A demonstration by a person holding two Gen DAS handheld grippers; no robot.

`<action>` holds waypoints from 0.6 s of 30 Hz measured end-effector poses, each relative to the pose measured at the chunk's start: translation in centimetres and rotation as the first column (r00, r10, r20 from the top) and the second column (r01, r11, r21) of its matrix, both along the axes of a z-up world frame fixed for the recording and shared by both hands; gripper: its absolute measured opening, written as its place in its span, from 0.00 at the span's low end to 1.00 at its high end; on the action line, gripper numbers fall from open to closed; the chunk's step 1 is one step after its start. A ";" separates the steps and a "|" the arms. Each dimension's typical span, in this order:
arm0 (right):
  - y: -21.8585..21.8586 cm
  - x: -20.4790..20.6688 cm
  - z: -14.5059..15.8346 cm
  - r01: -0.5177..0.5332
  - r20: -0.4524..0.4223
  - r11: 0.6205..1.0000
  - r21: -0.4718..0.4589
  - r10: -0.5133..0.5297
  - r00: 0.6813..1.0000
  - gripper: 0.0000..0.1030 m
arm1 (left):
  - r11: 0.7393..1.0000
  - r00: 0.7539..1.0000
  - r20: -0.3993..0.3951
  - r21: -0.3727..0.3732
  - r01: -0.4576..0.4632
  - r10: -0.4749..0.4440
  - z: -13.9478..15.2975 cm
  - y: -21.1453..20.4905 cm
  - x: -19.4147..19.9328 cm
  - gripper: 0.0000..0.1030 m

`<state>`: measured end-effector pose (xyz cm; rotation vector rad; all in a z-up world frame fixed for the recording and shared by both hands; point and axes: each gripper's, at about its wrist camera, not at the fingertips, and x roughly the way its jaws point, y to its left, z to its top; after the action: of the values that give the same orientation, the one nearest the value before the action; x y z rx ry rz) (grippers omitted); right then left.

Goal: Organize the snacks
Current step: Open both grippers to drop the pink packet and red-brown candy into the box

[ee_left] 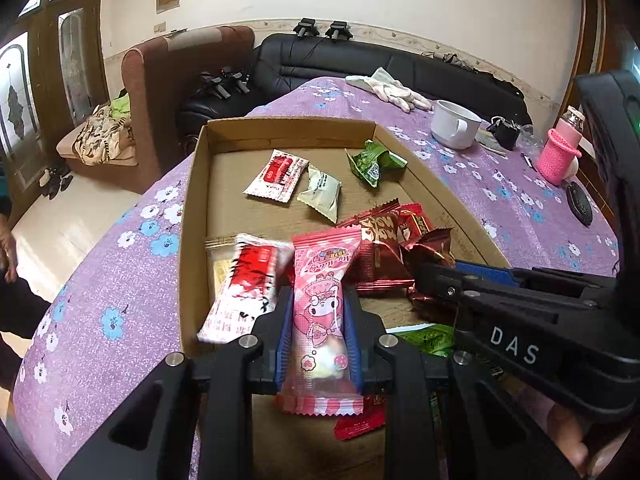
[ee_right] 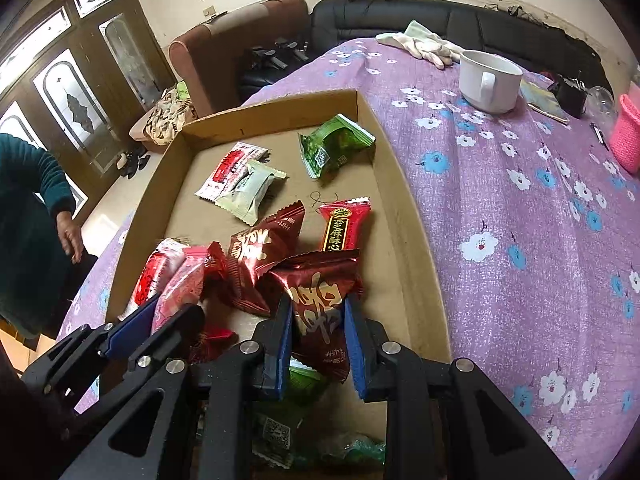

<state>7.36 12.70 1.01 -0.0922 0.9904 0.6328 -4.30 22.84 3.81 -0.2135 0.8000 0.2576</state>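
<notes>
Left wrist view: my left claw (ee_left: 319, 332) pinches the pink packet (ee_left: 318, 312) at six o'clock, above the cardboard box (ee_left: 192, 184). The slick wrapper could slide out; the blurred red-and-white packet (ee_left: 244, 288) at seven looks loose.

Right wrist view: my right claw (ee_right: 318, 334) grips a dark red packet (ee_right: 320, 300). Both claws crowd together, so they might collide.

A white mug (ee_right: 490, 82) and white gloves (ee_right: 426, 46) sit on the purple flowered bench (ee_right: 520, 220), near a black sofa (ee_left: 360, 64)
</notes>
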 end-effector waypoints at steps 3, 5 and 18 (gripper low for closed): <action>-0.1 0.0 0.0 0.003 -0.002 1.000 0.001 -0.003 1.000 0.26 | 1.000 1.000 0.000 0.010 0.001 -0.001 0.1 -0.1 0.0 0.22; -0.1 0.0 0.0 0.003 -0.004 1.000 0.003 -0.003 1.000 0.26 | 1.000 1.000 -0.002 0.012 0.000 0.000 0.1 -0.1 0.0 0.22; -1.1 -0.7 1.5 -0.012 0.007 0.999 0.041 0.012 1.000 0.28 | 1.000 1.000 -0.007 -0.001 -0.008 0.008 0.0 0.1 -0.1 0.24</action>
<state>6.69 11.58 2.49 -0.0641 0.9711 0.6628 -4.36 22.93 3.78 -0.2170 0.8067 0.2654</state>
